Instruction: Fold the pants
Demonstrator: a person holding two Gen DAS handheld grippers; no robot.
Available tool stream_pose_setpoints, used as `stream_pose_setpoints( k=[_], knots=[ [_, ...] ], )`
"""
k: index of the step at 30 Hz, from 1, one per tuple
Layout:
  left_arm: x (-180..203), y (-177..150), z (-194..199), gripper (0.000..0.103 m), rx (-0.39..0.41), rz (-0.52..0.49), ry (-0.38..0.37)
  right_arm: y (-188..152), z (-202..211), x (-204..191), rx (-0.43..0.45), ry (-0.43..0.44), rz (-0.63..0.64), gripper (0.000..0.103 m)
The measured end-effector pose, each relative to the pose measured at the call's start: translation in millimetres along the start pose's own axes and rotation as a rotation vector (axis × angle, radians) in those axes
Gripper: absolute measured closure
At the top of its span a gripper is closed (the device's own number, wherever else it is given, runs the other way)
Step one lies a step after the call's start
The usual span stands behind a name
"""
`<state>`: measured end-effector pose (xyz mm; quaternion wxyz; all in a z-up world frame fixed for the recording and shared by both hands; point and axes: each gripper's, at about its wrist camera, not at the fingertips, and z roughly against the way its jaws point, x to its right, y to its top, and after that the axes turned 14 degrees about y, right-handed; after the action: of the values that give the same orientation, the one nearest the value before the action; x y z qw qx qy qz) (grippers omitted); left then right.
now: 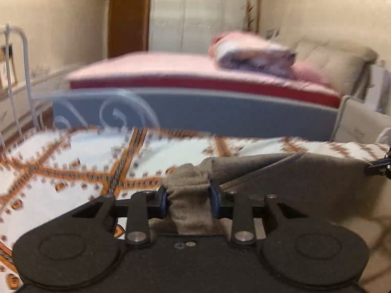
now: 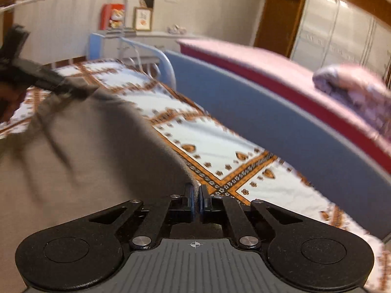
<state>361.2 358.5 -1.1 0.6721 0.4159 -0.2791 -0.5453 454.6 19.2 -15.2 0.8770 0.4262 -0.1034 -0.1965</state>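
Note:
The grey-brown pants (image 1: 293, 183) hang stretched between my two grippers above a white bedspread with orange patterns (image 1: 73, 151). My left gripper (image 1: 188, 196) is shut on a bunched corner of the pants. My right gripper (image 2: 196, 195) is shut on the edge of the pants (image 2: 85, 158), which spread to its left. The left gripper (image 2: 73, 90) shows in the right wrist view at the far left, holding the other end. A tip of the right gripper (image 1: 378, 166) shows at the right edge of the left wrist view. Both views are blurred.
A second bed with a pink sheet (image 1: 146, 66) and grey frame (image 1: 220, 114) stands beyond, with a folded quilt (image 1: 254, 53) on it. A white metal bed rail (image 2: 151, 51) ends the near bed. A white wardrobe (image 1: 202, 17) and a shelf with pictures (image 2: 143, 19) stand behind.

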Motion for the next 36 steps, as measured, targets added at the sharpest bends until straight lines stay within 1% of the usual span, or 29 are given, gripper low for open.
stream_pose_setpoints(
  k=[3,4,6,7,8,9,10,11,12,13,14,15,16,17,19,21,23,25,27,29,30,31,33,36],
  knots=[
    [-2.4,-5.4,47.1,0.080,0.071,-0.018,-0.021,-4.9,49.0,-45.0,0.036,-0.016,0.058,0.099],
    [-2.6,-11.4,67.9,0.080,0.106,-0.029,-0.028,-7.6,61.5,-60.1,0.040,-0.022,0.078,0.099],
    [-3.3,-25.4,98.1,0.080,0.147,-0.041,-0.039,-18.2,89.0,-95.1,0.050,-0.030,0.107,0.099],
    [-2.8,-36.1,112.7,0.071,0.169,-0.060,-0.037,-24.8,99.0,-111.6,0.049,-0.033,0.126,0.099],
    [-5.0,-50.2,124.3,0.056,0.163,-0.045,-0.024,-35.2,109.6,-132.1,0.044,-0.044,0.154,0.099],
    [-9.9,-67.5,132.9,0.048,0.120,-0.013,-0.015,-47.5,117.7,-151.1,0.037,-0.055,0.166,0.098],
    [-14.0,-82.3,138.7,0.030,0.085,0.000,0.000,-62.8,123.9,-169.9,0.031,-0.067,0.167,0.097],
    [-17.9,-99.9,146.3,0.022,0.041,0.019,0.033,-78.1,128.8,-185.7,0.028,-0.078,0.167,0.092],
    [-22.8,-116.0,154.2,0.023,-0.004,0.069,0.033,-95.8,133.1,-202.3,0.020,-0.089,0.167,0.080],
    [-25.3,-125.8,160.1,0.033,-0.040,0.117,0.035,-112.3,138.4,-217.3,0.014,-0.092,0.167,0.071],
    [-25.1,-133.3,165.8,0.040,-0.073,0.158,0.053,-127.6,145.4,-229.9,0.018,-0.090,0.153,0.060],
    [-23.8,-137.1,169.8,0.041,-0.092,0.193,0.066,-137.4,150.5,-236.7,0.027,-0.088,0.129,0.060],
    [-20.8,-139.9,173.6,0.046,-0.119,0.237,0.079,-143.7,153.9,-241.1,0.033,-0.092,0.104,0.060],
    [-21.6,-140.2,173.3,0.049,-0.141,0.284,0.086,-148.5,156.9,-243.1,0.043,-0.106,0.080,0.060],
    [-20.1,-142.3,182.3,0.051,-0.156,0.390,0.079,-150.8,159.2,-242.3,0.065,-0.120,0.015,0.060],
    [-23.2,-142.9,194.5,0.052,-0.166,0.482,0.054,-149.0,161.6,-236.5,0.090,-0.136,-0.064,0.060],
    [-20.3,-142.0,206.1,0.052,-0.171,0.536,0.046,-148.1,169.4,-228.5,0.132,-0.132,-0.164,0.060],
    [-17.4,-143.5,209.1,0.052,-0.176,0.563,0.029,-148.1,170.9,-219.0,0.159,-0.137,-0.255,0.060],
    [-10.1,-144.9,204.4,0.052,-0.195,0.551,0.007,-151.9,173.1,-205.3,0.179,-0.136,-0.340,0.060],
    [-5.3,-146.2,193.1,0.052,-0.230,0.530,0.040,-156.5,175.3,-188.8,0.195,-0.120,-0.443,0.060],
    [-6.2,-148.1,186.7,0.052,-0.260,0.542,0.070,-157.2,173.3,-176.3,0.201,-0.114,-0.493,0.060],
    [-8.3,-151.1,181.6,0.052,-0.276,0.562,0.083,-159.3,171.9,-170.9,0.203,-0.116,-0.525,0.060],
    [-12.3,-154.0,178.0,0.052,-0.264,0.581,0.082,-168.1,172.3,-156.0,0.211,-0.109,-0.603,0.060],
    [-14.1,-152.6,172.4,0.053,-0.254,0.562,0.082,-177.8,170.0,-134.1,0.229,-0.102,-0.711,0.060]
  ],
)
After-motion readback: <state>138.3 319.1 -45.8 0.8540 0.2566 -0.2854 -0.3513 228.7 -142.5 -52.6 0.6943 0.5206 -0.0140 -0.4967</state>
